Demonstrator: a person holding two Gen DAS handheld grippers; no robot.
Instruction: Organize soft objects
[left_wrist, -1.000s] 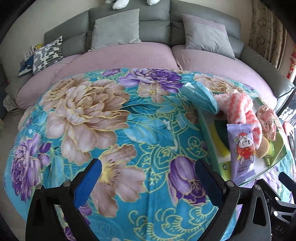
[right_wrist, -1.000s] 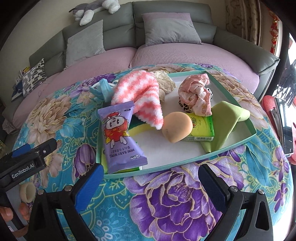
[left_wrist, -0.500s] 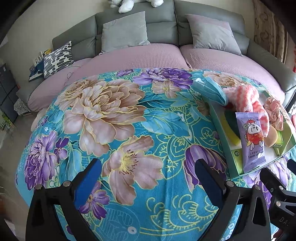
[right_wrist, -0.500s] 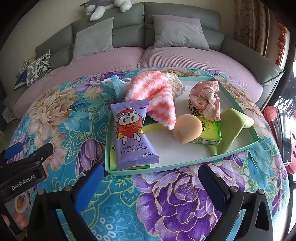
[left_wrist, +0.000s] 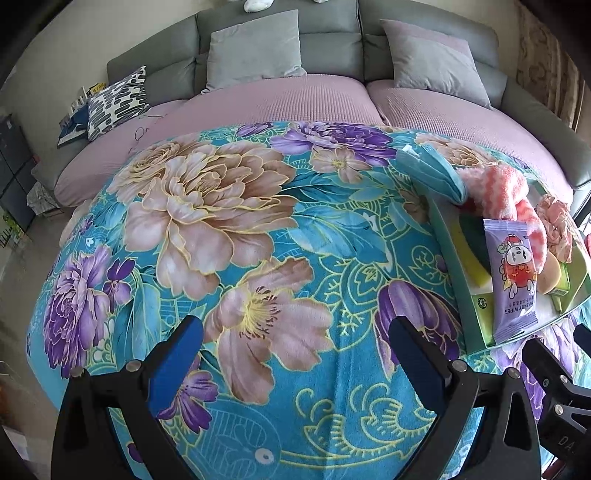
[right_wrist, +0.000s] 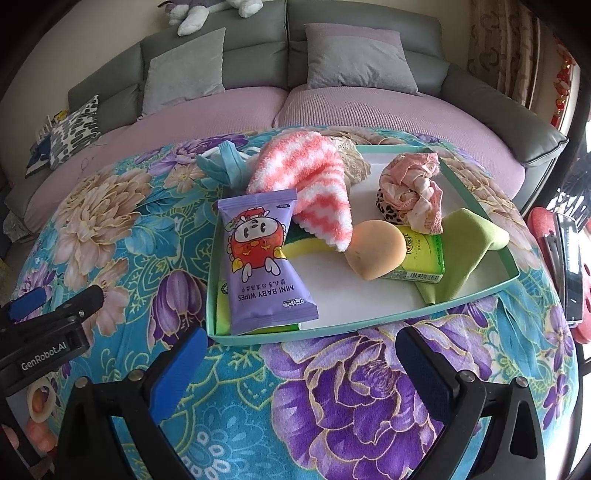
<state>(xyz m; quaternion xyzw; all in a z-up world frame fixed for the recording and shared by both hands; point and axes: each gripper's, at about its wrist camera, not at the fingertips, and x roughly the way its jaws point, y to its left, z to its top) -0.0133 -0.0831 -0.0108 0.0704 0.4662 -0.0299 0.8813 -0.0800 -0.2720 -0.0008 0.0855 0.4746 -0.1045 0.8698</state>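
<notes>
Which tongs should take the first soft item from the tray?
Right. The right tongs face the tray head-on, open, with the striped sock ahead; the left tongs face bare blanket.

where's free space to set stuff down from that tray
The widest bare stretch is the floral blanket left of the tray, running back to the pink sofa seat. A narrower strip lies between the tray's near rim and the right gripper. The tray itself is crowded: wipes pack, striped cloth, peach sponge, green cloth.

One tray (right_wrist: 480, 293), one wipes packet (right_wrist: 264, 266), one striped sock (right_wrist: 314, 184), three cushions (right_wrist: 362, 61), two claws (right_wrist: 295, 365).
</notes>
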